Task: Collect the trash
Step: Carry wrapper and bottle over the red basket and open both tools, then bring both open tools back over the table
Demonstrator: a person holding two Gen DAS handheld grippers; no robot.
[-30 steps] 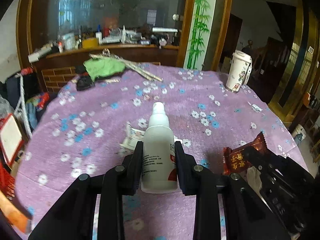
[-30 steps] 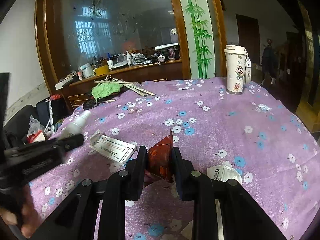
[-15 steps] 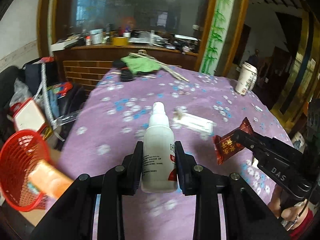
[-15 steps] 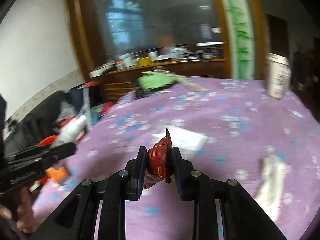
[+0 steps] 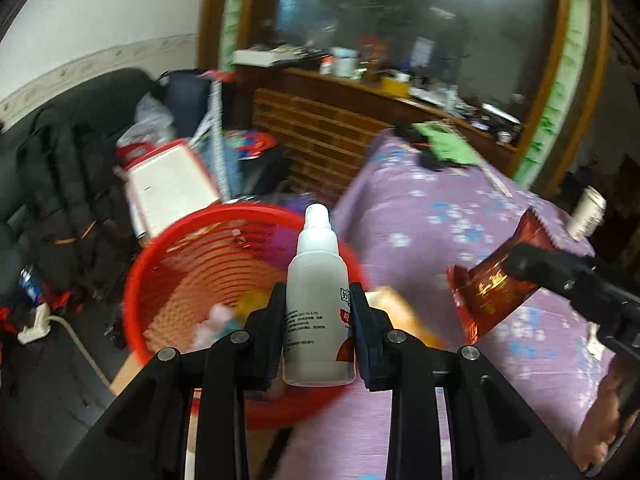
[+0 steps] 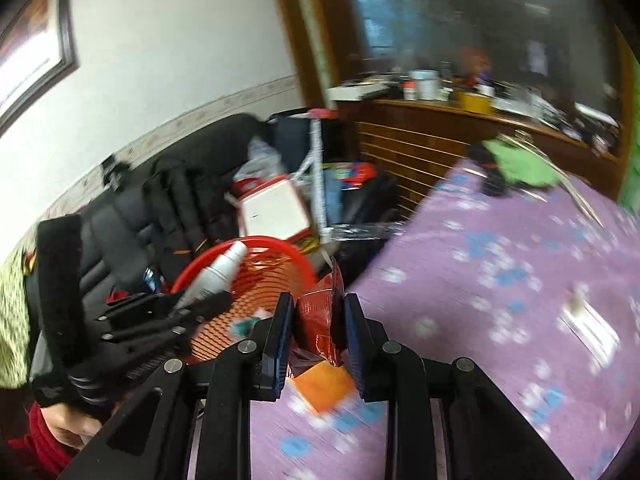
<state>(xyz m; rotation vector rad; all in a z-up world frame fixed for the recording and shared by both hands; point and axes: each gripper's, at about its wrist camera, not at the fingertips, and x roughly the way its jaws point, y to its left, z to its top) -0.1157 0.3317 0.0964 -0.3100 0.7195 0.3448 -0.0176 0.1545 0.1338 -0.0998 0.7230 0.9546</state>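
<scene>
Over the red basket (image 5: 168,280) in the left wrist view, the left hand-held gripper (image 5: 318,332) is clamped on the upright white bottle (image 5: 318,292); release only once it is well inside the rim. From the right wrist view, the right hand-held gripper (image 6: 316,336) pinches the red wrapper (image 6: 320,312) just beside the basket, at the edge of the purple floral counter (image 6: 500,300); dark bags and clutter crowd the floor behind.

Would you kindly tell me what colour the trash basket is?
The basket is red, clearest in the left wrist view.
</scene>
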